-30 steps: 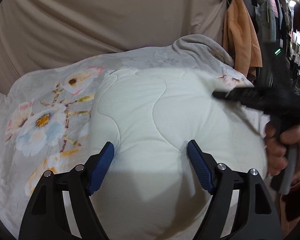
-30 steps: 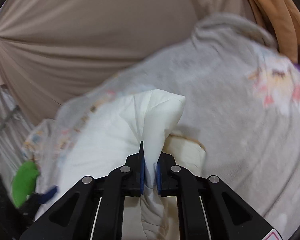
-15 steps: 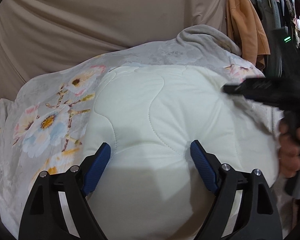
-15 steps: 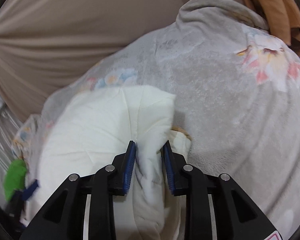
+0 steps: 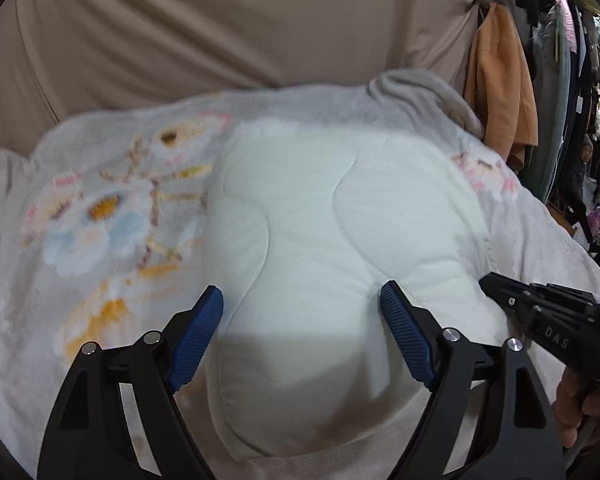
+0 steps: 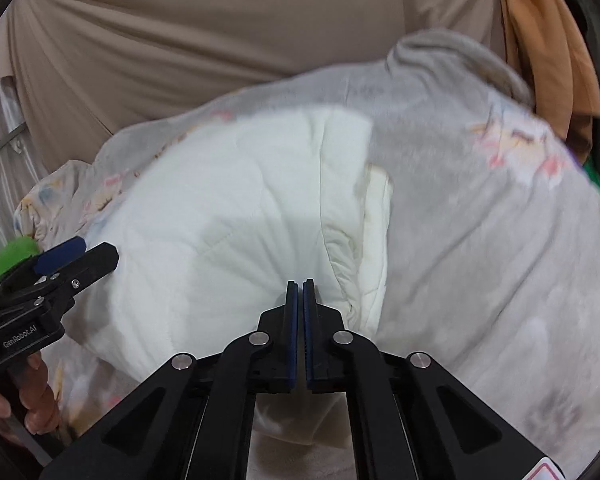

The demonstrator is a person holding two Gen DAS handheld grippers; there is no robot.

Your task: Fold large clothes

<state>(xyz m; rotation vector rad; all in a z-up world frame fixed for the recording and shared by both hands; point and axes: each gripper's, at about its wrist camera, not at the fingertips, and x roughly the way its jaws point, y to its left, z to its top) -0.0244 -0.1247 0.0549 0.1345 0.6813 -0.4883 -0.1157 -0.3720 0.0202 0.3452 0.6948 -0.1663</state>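
One puffy white quilted garment [image 5: 340,240] lies folded; left gripper [image 5: 300,320] jaws gape, right gripper [image 6: 300,292] jaws closed empty.

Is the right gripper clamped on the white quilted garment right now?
No: the right gripper is shut with nothing between its pads, above the white quilted garment.

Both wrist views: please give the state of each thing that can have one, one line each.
White quilt: folded, lying on the flowered blanket.
Flowered blanket: spread out, far corner bunched up.
Left gripper: open, quilt fold between its fingers.
Right gripper: shut, holding nothing.
Orange garment: hanging.
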